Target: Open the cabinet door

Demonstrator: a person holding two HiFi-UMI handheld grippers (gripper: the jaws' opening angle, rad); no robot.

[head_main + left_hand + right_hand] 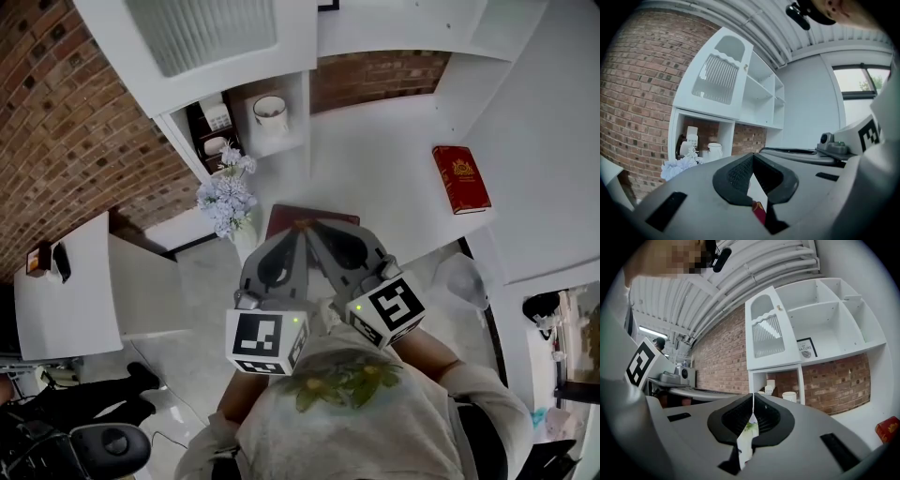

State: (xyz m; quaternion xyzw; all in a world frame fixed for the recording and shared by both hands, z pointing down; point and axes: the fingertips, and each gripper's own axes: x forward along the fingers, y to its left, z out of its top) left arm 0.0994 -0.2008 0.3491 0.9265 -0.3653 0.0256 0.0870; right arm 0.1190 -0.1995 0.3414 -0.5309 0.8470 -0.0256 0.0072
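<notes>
My left gripper (753, 155) and right gripper (753, 396) sit side by side, tips almost meeting, with little room between them. Straight ahead the white countertop (394, 159) is bare enough for me to cross towards the white cabinet door with a ribbed glass pane (202, 37). On my left a bunch of pale blue flowers in a white vase (228, 195) stands in front of the open cubby below that door. A white ceramic mug (270, 110) and white jars (217, 117) take up the room inside it. The red brick wall (66, 122) closes off my left side. A red hardback book with a gold crest (461, 178) lies well off to my right.
</notes>
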